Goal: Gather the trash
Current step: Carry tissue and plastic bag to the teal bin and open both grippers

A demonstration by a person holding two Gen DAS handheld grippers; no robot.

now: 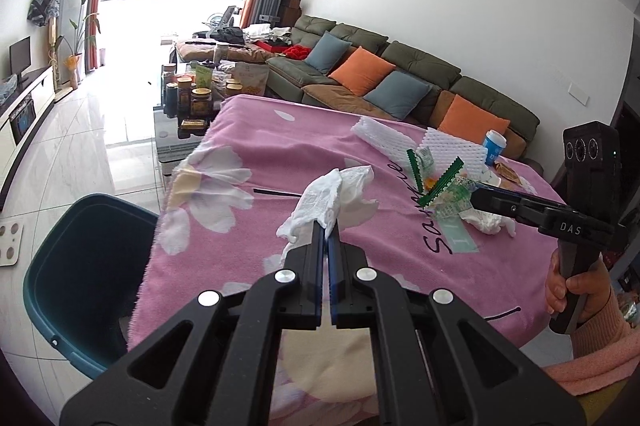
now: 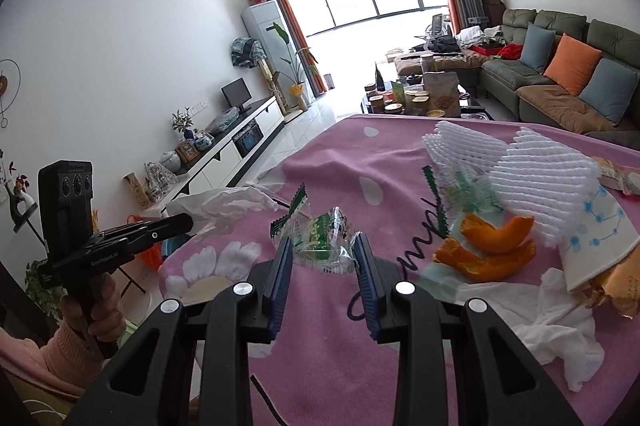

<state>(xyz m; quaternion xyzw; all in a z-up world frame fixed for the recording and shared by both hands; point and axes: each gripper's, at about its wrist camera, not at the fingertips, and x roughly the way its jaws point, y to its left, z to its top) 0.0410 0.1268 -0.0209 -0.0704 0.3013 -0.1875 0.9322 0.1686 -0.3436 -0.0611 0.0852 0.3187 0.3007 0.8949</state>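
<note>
My left gripper (image 1: 327,231) is shut on a crumpled white tissue (image 1: 332,202) and holds it above the pink flowered cloth (image 1: 256,154) on the table. It also shows in the right wrist view (image 2: 180,224) with the tissue (image 2: 224,206). My right gripper (image 2: 323,246) is open, its fingers on either side of a clear and green plastic wrapper (image 2: 324,238) lying on the cloth. In the left wrist view the right gripper (image 1: 474,196) reaches into the trash pile by the wrapper (image 1: 448,194).
A dark teal bin (image 1: 84,282) stands on the floor left of the table. More trash lies on the cloth: white foam nets (image 2: 520,166), orange peel (image 2: 492,250), a paper cup (image 2: 596,234), another tissue (image 2: 552,326). A sofa (image 1: 400,78) stands behind.
</note>
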